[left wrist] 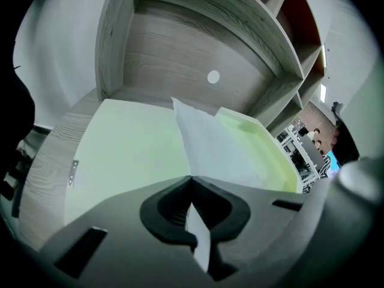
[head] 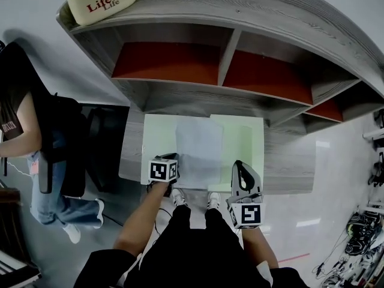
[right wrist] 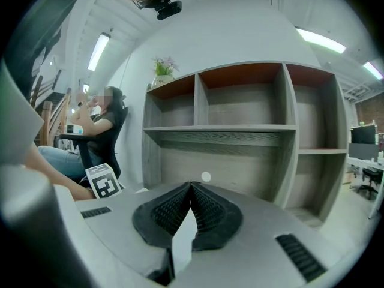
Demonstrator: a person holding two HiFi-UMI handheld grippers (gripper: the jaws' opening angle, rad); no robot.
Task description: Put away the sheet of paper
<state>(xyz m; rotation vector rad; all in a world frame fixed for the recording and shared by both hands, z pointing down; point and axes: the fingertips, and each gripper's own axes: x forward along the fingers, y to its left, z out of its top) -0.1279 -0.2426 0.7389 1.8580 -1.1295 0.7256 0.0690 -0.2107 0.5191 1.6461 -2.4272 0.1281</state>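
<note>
A pale sheet of paper (head: 199, 152) lies on a light green mat (head: 157, 137) in the middle of the desk. My left gripper (head: 172, 157) sits at the sheet's near left edge. In the left gripper view its jaws (left wrist: 191, 177) are shut, and the paper (left wrist: 216, 149) runs forward from their tip, its left edge leading straight into the pinch. My right gripper (head: 239, 164) stands just right of the sheet over the mat. Its jaws (right wrist: 192, 185) are shut on nothing and point level at the shelf unit (right wrist: 240, 128).
A grey wooden shelf unit (head: 222, 71) with open red-backed compartments rises behind the desk (head: 288, 161). A white plant pot (head: 102, 2) stands on its top left. A person (head: 36, 137) sits to the left. Cables and gear lie on the floor at right.
</note>
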